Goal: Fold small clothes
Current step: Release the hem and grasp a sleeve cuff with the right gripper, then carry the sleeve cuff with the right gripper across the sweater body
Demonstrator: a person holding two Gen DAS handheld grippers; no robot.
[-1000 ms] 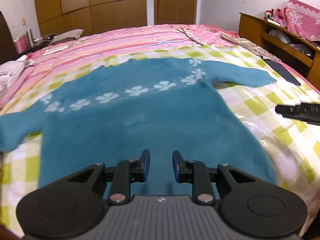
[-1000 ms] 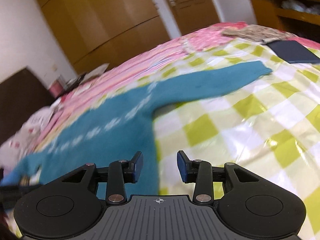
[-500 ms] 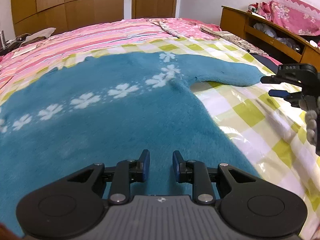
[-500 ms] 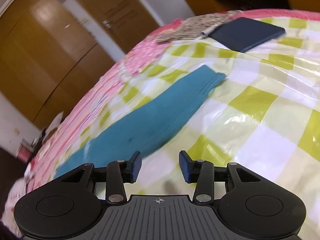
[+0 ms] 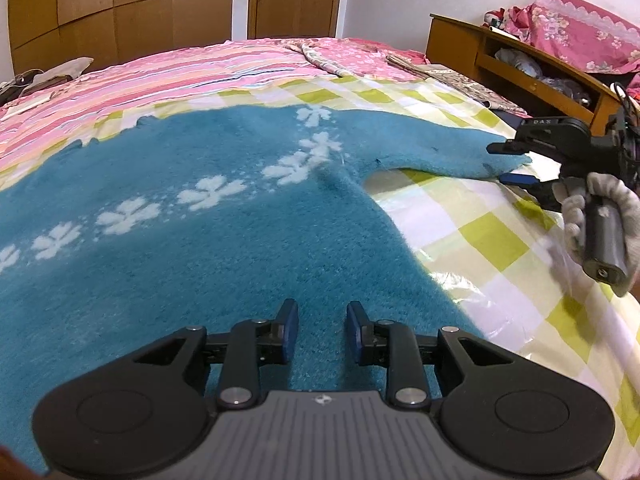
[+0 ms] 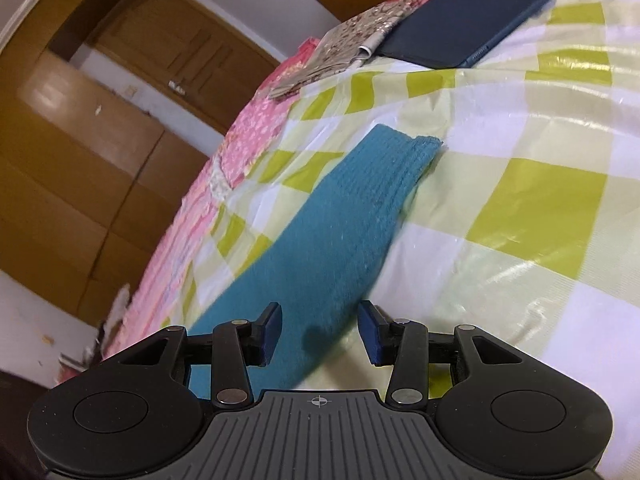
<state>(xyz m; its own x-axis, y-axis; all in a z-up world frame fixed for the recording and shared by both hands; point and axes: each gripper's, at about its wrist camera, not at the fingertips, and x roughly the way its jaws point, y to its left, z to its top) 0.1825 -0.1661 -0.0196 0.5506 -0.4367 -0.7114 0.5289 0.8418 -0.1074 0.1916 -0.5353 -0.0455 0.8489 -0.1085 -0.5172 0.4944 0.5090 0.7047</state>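
Teal and fuzzy, the sweater [image 5: 208,240] lies spread flat on a sheet [image 5: 492,240] of green, white and cream checks that covers the near part of the bed, with a row of white flower shapes running across its chest. The left gripper [image 5: 322,330] hangs low over the sweater's body, its blue-padded jaws a narrow gap apart with nothing pinched between them, only the cloth lying beneath. Ahead of it and to its right, one sleeve [image 6: 344,220] stretches out over the checks. The right gripper [image 6: 319,330], held in a white-gloved hand [image 5: 600,200], is at that sleeve near the cuff; its jaws stand a little wider than the left ones and straddle the lower edge of the sleeve without pressing on it. Beyond the cuff, further ahead of the right gripper, a dark flat case [image 6: 464,28] rests on the sheet beside a folded patterned cloth [image 6: 344,48].
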